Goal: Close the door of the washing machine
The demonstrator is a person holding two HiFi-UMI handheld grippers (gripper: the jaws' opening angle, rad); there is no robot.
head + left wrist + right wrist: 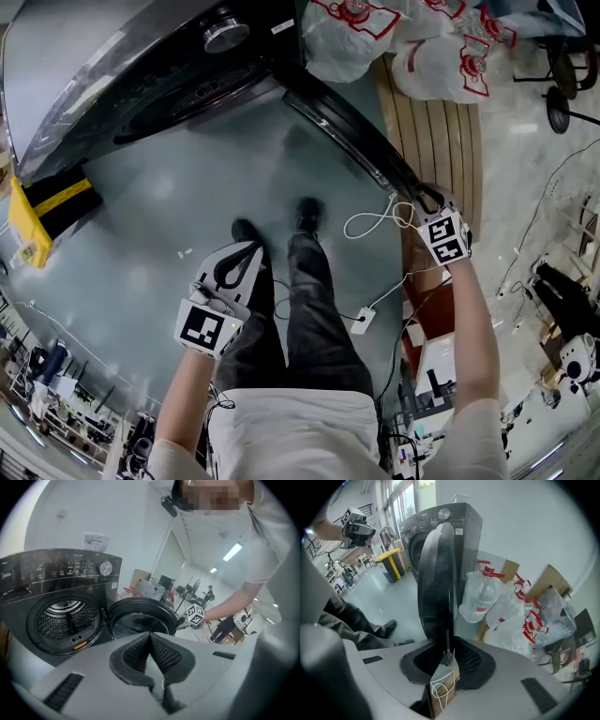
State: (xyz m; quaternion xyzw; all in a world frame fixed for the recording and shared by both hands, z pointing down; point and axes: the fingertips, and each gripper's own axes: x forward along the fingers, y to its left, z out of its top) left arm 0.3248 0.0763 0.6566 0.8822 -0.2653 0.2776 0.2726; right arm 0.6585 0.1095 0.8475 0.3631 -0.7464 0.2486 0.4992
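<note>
Task barely started: the door (349, 124) of the washing machine (141, 66) is wide open, swung out on its hinge away from the drum opening (65, 616), edge pointing toward the person. Right gripper (427, 202) is at the door's outer rim; in the right gripper view the thin rim runs straight down between its pads, which look pinched onto it, so grip on the door seems made. Left gripper (230, 267) hangs free over the floor near the person's legs, well apart from the machine, fingers together with nothing between them. Plastic bags (422, 37) sit behind the door, a white cable (375, 220) lies on the floor just below the right gripper. Done: reach and grasp, by the look of it. Left: the whole swing of the door back to the opening and pressing it until it latches.
</note>
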